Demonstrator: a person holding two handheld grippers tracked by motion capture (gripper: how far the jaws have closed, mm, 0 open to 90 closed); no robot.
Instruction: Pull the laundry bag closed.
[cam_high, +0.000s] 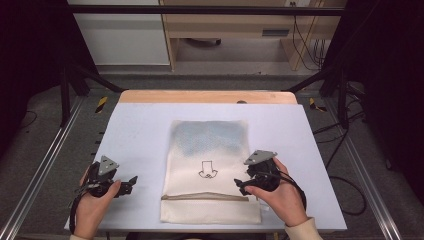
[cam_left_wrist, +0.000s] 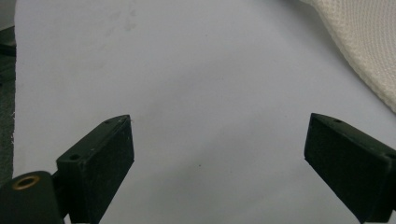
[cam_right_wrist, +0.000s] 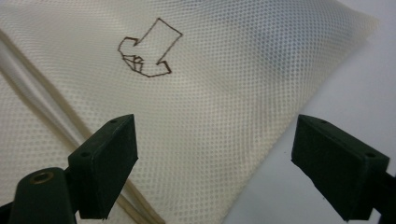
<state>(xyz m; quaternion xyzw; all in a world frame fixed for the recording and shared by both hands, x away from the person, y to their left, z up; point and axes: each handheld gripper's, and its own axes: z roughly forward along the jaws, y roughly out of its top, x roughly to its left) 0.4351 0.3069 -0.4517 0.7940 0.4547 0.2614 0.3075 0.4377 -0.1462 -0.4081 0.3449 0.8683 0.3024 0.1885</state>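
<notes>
A cream mesh bag (cam_high: 207, 165) lies flat in the middle of the white table (cam_high: 140, 130), with a zipper (cam_high: 205, 197) across its near end and a drawn arrow (cam_high: 206, 169) on it. Something bluish shows through its far half. My left gripper (cam_high: 131, 182) rests open on the bare table left of the bag, whose edge (cam_left_wrist: 369, 46) shows at the upper right of the left gripper view. My right gripper (cam_high: 240, 186) stands open at the bag's right edge, jaws wide over the mesh (cam_right_wrist: 210, 107) near the arrow (cam_right_wrist: 148, 49) and zipper (cam_right_wrist: 60, 130).
A wooden strip (cam_high: 207, 96) borders the table's far edge. Metal rails (cam_high: 45, 165) run along both sides, with cables (cam_high: 345, 190) on the floor at the right. A desk and cabinet stand beyond the table.
</notes>
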